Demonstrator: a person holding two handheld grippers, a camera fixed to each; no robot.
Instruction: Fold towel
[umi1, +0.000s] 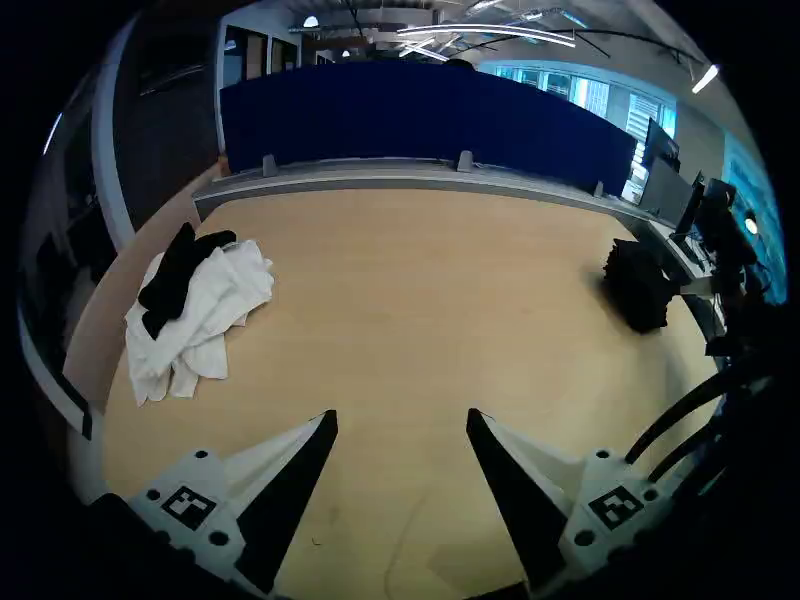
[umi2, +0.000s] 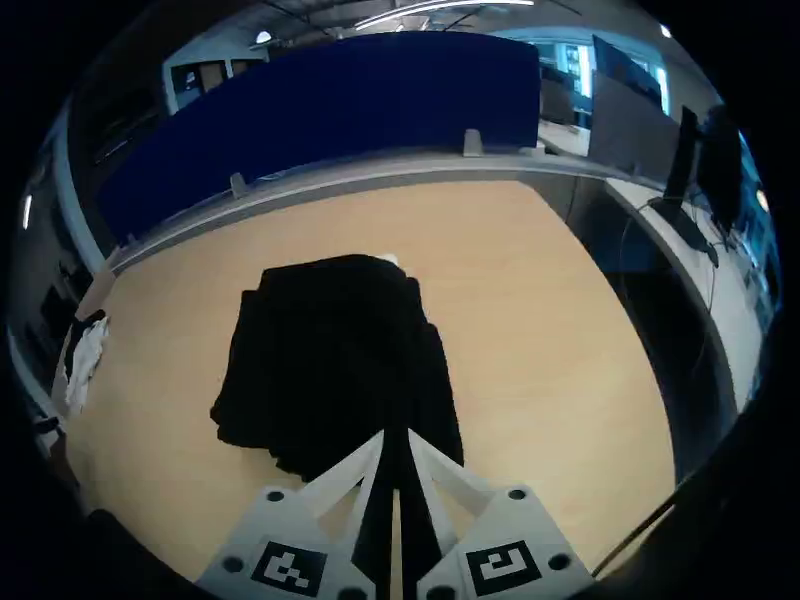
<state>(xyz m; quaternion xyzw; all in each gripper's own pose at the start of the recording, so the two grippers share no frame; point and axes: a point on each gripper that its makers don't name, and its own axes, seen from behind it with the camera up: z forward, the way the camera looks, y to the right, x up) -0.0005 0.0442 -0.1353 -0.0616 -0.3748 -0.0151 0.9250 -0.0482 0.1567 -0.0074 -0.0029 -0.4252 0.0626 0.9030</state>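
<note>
Left gripper view: the left tongs (umi1: 400, 420) gape wide over bare worktop (umi1: 420, 300). An unfolded towel heap (umi1: 195, 310) waits left of the blue partition (umi1: 400, 115).

Right gripper view: the right tongs (umi2: 397, 440) are narrow at the near edge of a folded black towel (umi2: 330, 350) before the partition; whether they nip cloth, I cannot tell.

I see the black towel (umi2: 330, 360) lying flat on the wooden table (umi2: 560, 300) as a folded, roughly rectangular stack. Well apart from it sits a crumpled heap of white towels (umi1: 200, 320), with a rumpled black cloth (umi1: 180, 265) draped over its top.
</note>
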